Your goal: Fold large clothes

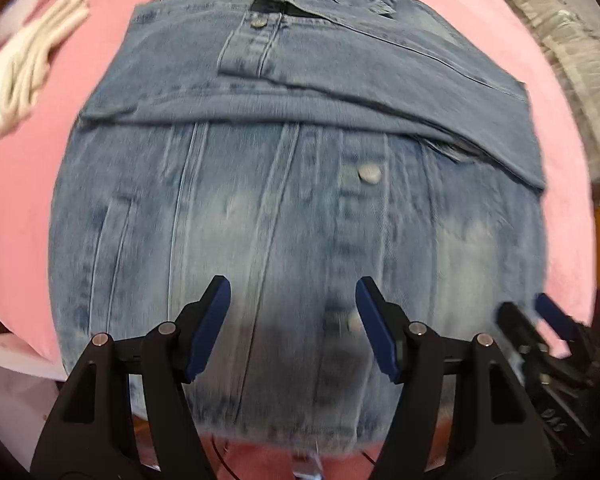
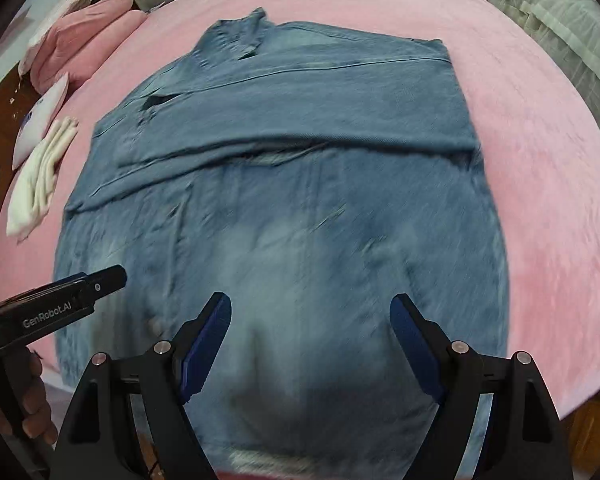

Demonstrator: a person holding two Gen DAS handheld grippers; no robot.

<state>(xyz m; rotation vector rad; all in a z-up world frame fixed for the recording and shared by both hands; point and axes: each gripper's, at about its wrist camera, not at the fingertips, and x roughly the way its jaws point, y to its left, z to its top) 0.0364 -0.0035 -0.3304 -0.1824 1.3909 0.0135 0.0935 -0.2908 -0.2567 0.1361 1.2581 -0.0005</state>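
Note:
A blue denim jacket lies flat on the pink bed cover, front up, with both sleeves folded across its upper half and the collar at the far end. It also shows in the right wrist view. My left gripper is open and empty above the jacket's near hem, left of centre. My right gripper is open and empty above the hem's right part. The right gripper shows at the left view's right edge. The left gripper shows at the right view's left edge.
A folded white garment lies on the pink bed cover left of the jacket, also in the left wrist view. Pink pillows and a white pillow sit at the far left. A pale quilted spread is at the right.

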